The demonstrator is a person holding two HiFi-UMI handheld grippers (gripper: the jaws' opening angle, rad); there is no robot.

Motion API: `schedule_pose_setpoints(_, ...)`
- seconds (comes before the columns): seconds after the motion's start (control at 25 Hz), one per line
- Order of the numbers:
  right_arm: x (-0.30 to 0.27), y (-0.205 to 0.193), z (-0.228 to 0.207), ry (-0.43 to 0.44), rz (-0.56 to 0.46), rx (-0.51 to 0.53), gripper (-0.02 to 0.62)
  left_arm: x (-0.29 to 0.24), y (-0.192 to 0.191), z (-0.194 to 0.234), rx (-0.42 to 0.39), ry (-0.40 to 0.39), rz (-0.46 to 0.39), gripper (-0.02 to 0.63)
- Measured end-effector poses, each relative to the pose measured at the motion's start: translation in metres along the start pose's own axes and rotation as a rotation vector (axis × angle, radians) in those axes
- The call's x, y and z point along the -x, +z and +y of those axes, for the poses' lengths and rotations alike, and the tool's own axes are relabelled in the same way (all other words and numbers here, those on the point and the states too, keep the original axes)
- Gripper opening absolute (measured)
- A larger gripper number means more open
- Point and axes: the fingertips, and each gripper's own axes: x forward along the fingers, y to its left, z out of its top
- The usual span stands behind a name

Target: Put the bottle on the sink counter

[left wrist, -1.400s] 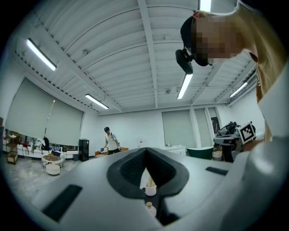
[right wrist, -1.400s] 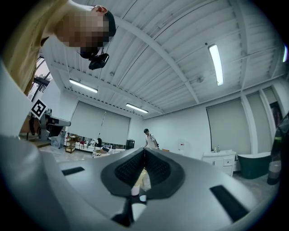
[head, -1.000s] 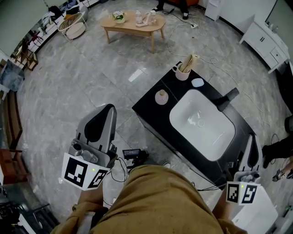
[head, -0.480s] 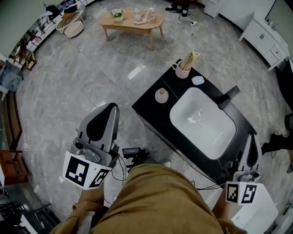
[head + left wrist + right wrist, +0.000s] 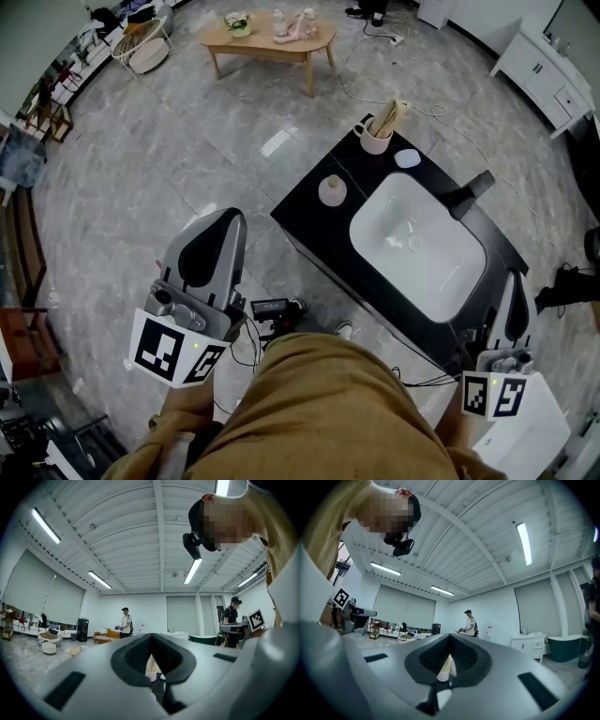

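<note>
Bottle (image 5: pixel 332 190): upright on the black desk (image 5: pixel 309 223), left of the white basin (image 5: pixel 417 248); long axis vertical, neck up.
Left hand-held gripper (image 5: pixel 223 221): jaws together, holding nothing, over the floor.
Right hand-held gripper (image 5: pixel 514 283): jaws together, holding nothing, at the desk's near end.
Views: only the head view shows the bottle; both gripper views frame the cup (image 5: pixel 151 670).
Since earlier: the bottle keeps its spot on the desk.

One bottle (image 5: pixel 331 190), one cup (image 5: pixel 375 142), one dish (image 5: pixel 407 158), one faucet (image 5: pixel 469 196), one sink (image 5: pixel 441 274).

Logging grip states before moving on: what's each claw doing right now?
Left claw: closed, nothing held.
Right claw: closed, nothing held.
</note>
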Motion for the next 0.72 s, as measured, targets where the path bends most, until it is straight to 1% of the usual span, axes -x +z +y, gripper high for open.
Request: schedule_pose_setpoints(0.72, -0.001, -0.002, 0.011, 0.014, 0.016, 0.021, 0.005, -0.001, -0.004, 0.003, 0.011, -0.012, 0.010, 0.002)
